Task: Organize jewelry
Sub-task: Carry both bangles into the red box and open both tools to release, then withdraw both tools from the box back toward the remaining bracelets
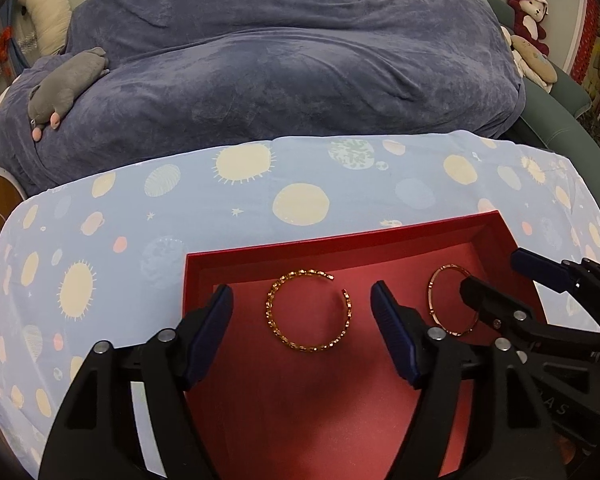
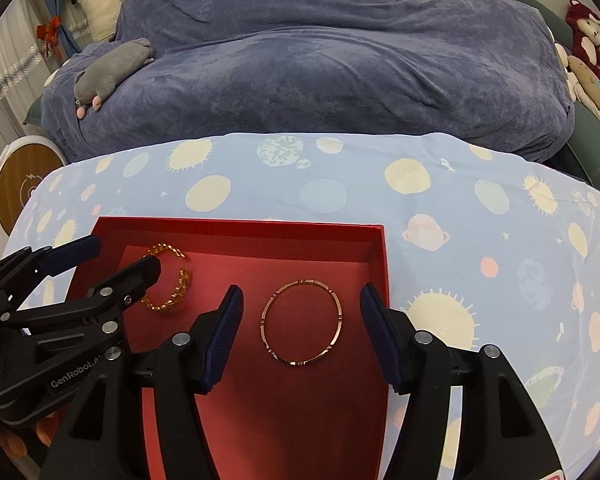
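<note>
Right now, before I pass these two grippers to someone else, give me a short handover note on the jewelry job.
Left gripper: open, nothing held, jaws either side of the open-ended chain-link bangle.
Right gripper: open, nothing held, jaws either side of the closed thin bangle.
Both bangles lie flat and apart on the floor of the red box, chain-link on the left, thin one on the right. The box sits on the patterned cloth.
Done: both pieces are in the box.
Left: no other jewelry in view; no lid in view; check before you back out.
</note>
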A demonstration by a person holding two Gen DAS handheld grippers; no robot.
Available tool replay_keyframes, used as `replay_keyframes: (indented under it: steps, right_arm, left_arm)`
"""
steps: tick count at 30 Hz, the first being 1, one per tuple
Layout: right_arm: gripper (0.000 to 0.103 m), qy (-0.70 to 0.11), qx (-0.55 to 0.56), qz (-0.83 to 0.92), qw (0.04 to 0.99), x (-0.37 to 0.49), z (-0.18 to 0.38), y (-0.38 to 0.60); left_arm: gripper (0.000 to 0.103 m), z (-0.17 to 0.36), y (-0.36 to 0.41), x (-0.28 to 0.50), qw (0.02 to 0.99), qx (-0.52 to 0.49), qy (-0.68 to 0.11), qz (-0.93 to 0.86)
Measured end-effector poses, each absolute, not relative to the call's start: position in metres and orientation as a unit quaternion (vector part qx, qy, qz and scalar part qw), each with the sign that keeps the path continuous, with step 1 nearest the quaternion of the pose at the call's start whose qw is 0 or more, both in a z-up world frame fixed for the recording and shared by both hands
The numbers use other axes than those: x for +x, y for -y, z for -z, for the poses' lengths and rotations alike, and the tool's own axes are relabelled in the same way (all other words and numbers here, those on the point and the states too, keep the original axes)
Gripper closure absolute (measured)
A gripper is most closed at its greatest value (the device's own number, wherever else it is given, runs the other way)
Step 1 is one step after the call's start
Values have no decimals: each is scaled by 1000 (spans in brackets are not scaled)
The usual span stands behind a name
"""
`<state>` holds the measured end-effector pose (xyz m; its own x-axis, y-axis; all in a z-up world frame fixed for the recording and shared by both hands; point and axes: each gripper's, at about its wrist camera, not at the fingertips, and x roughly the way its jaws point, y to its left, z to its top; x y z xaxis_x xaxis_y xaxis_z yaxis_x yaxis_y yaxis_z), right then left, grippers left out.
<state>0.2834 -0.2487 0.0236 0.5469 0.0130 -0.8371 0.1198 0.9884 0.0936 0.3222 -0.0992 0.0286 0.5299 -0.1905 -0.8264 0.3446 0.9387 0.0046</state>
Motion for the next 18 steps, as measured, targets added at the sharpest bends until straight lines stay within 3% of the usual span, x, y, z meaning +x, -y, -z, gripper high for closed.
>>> replay_keyframes:
  steps: [8,18]
  right_arm:
    - [38,-436,71,38,896,231,-62,257]
    - [37,-430,90,71,895,101,-80,267]
  left_arm:
    - [29,-57,68,289,881,44,-445,152]
    - [27,-77,26,181,891,58,-432,128]
